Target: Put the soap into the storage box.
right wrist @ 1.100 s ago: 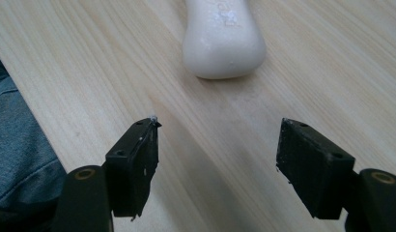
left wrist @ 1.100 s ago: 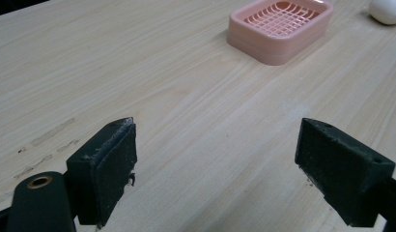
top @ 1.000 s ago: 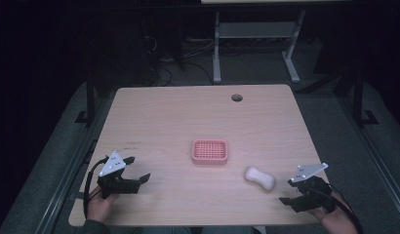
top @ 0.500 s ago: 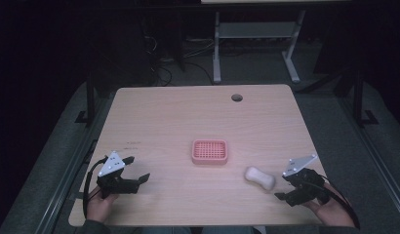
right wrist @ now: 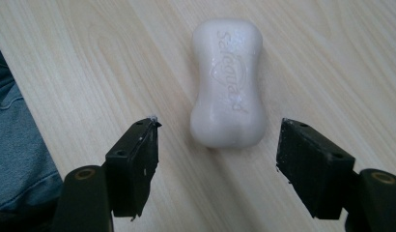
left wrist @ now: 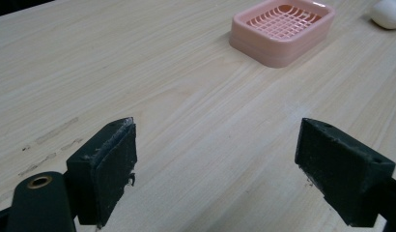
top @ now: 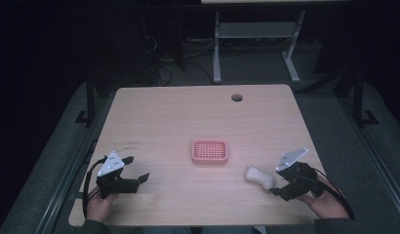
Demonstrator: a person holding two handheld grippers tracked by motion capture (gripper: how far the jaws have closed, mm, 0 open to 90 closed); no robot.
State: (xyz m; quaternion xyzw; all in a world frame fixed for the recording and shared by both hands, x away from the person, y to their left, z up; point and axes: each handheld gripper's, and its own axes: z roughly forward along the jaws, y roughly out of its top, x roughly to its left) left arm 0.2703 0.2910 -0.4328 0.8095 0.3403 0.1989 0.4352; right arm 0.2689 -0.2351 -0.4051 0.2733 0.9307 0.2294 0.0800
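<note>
Right gripper view: the right gripper [right wrist: 218, 169] hangs low over the pale wooden surface [right wrist: 331, 58], its two black jaws spread wide and gripping nothing, the near end of a white bar of soap [right wrist: 228, 82] lying just ahead of the gap between them and not touching either jaw. Raised lettering moulded into the bar appears to read "Safeguard", though the last letters are soft and hard to make out. A fold of blue-grey cloth [right wrist: 12, 154], likely the person's clothing, shows at the edge of the surface. Seen from the high view, the soap [top: 259, 177] rests near the front right of the surface, just beside the right gripper [top: 286, 184], and somewhat apart from a pink slotted soap dish [top: 210, 151] sitting empty near the middle. The left gripper [top: 134, 170], its jaws likewise parted and empty, rests at the front left, well apart from both. By the look of things the work, seemingly moving the soap to the dish, has barely begun: the grasp, the lift and the placing all remain.
</note>
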